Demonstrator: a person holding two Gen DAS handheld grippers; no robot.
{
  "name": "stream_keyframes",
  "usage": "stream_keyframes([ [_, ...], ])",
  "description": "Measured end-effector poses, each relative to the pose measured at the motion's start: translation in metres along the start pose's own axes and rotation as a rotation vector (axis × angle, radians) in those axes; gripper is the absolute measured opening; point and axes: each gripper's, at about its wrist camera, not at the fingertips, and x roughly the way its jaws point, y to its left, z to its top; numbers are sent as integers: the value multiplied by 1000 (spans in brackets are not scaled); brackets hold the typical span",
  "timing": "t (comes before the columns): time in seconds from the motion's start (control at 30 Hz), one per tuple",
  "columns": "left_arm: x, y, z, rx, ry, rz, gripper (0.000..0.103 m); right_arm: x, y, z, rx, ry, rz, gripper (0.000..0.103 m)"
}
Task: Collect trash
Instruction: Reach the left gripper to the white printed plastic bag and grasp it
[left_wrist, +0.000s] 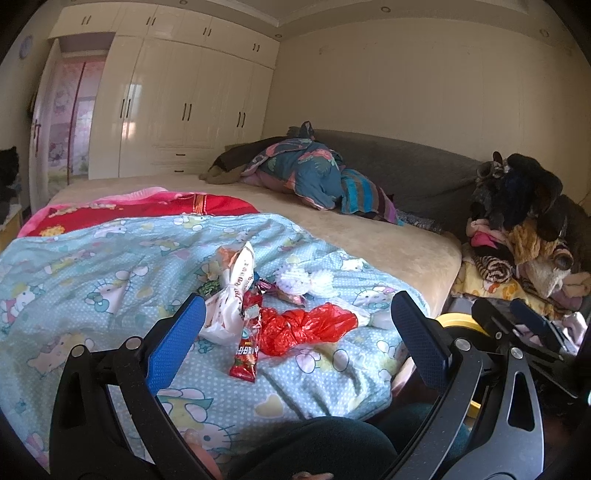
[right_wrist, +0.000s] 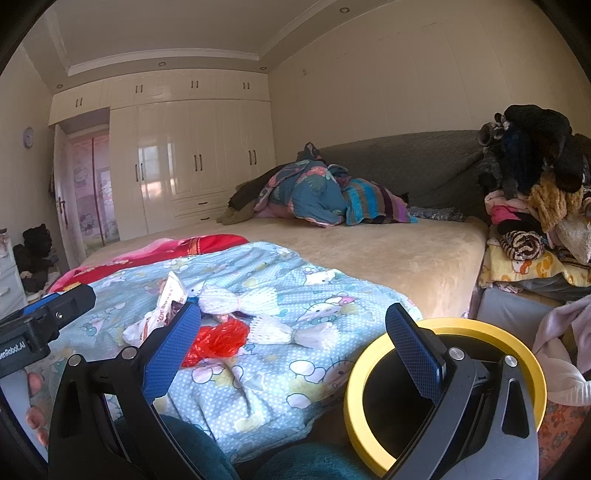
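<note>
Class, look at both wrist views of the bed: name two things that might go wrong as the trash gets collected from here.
1. The trash lies bunched: the red plastic bag touches the red snack wrapper and white wrapper, so the open left hand-held gripper may drag neighbours along or pinch the quilt.
2. The yellow-rimmed bin sits below the bed edge, beside the right hand-held gripper; light wrappers could miss it.

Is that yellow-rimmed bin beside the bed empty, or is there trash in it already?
Cannot tell. The yellow-rimmed bin stands upright and open, but its inside shows only dark, partly hidden by the right gripper.
</note>
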Motion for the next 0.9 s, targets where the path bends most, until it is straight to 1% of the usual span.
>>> stream_keyframes([
  [0.13, 5, 12, 2, -43, 16, -5, 93, 9, 6, 1, -10, 32, 37, 97],
  [0.23, 7, 22, 2, -61, 22, 14, 93, 18, 12, 5, -12, 55, 68, 97],
  [0.4, 15, 49, 4, -98, 33, 66, 93, 33, 24, 14, -32, 71, 110, 97],
  [0.6, 28, 81, 5, -131, 47, 83, 92, 56, 37, 21, -45, 116, 149, 97],
  [0.7, 39, 98, 2, -162, 71, 74, 92, 68, 39, 23, -48, 133, 148, 97],
  [0.77, 50, 107, 1, -179, 95, 85, 92, 77, 37, 25, -41, 144, 138, 97],
  [0.83, 58, 113, -1, -174, 113, 107, 92, 88, 33, 26, -35, 156, 110, 97],
  [0.9, 69, 120, -3, -184, 133, 101, 92, 100, 25, 26, -11, 180, 63, 97],
])
